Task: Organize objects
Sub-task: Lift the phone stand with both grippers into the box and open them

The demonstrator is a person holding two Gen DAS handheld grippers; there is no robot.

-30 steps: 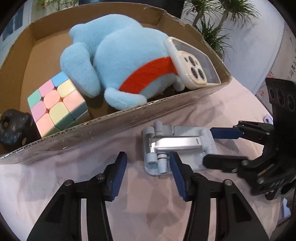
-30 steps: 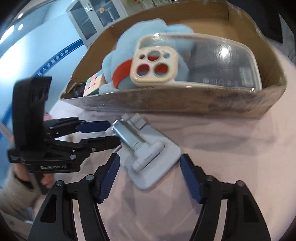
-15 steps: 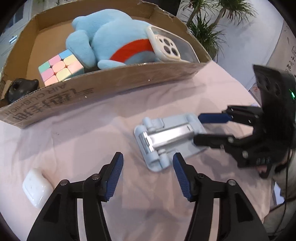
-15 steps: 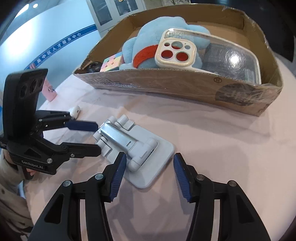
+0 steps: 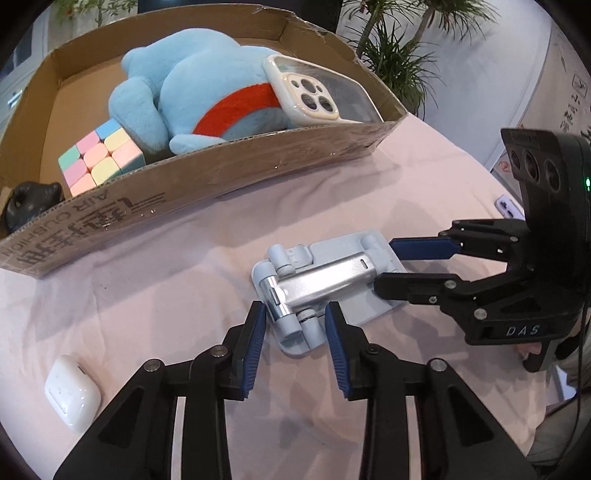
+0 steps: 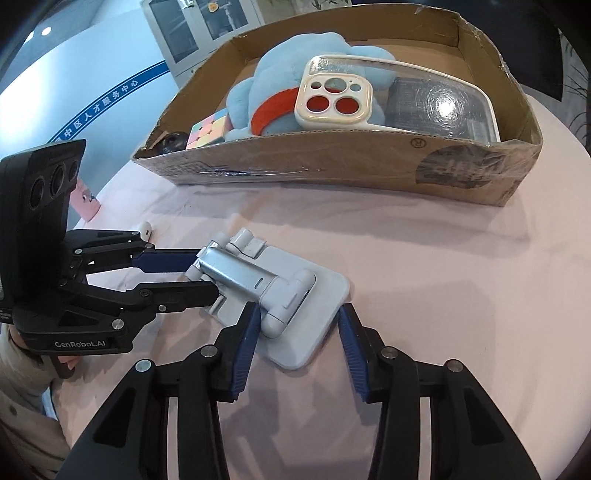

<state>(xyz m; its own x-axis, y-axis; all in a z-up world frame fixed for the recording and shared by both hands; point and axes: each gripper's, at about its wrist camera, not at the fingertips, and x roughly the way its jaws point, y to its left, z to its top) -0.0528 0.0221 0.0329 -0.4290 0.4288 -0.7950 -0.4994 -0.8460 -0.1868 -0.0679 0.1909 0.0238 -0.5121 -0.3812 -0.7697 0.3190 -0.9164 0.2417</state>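
pink-clothed table (image 5: 147,288); potted palm (image 5: 391,55) behind; blue-striped white wall (image 6: 92,107), glass-door cabinet (image 6: 207,26)

Bright, even daylight, sharp frames, heavy fisheye.
I see soft shadows on the pink tablecloth (image 5: 155,280) under both grippers, a white glare spot on the clear phone case (image 6: 441,105), black vignette corners, and box edges bowing toward the rim.

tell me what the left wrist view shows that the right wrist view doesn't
Only the left wrist view: the whole white earbud case on the pink cloth, and potted palm plants.

Only the right wrist view: a glass-door cabinet and a blue-striped wall.

Both: the folded grey phone stand, the cardboard box, blue plush toy, pastel cube, clear phone case.
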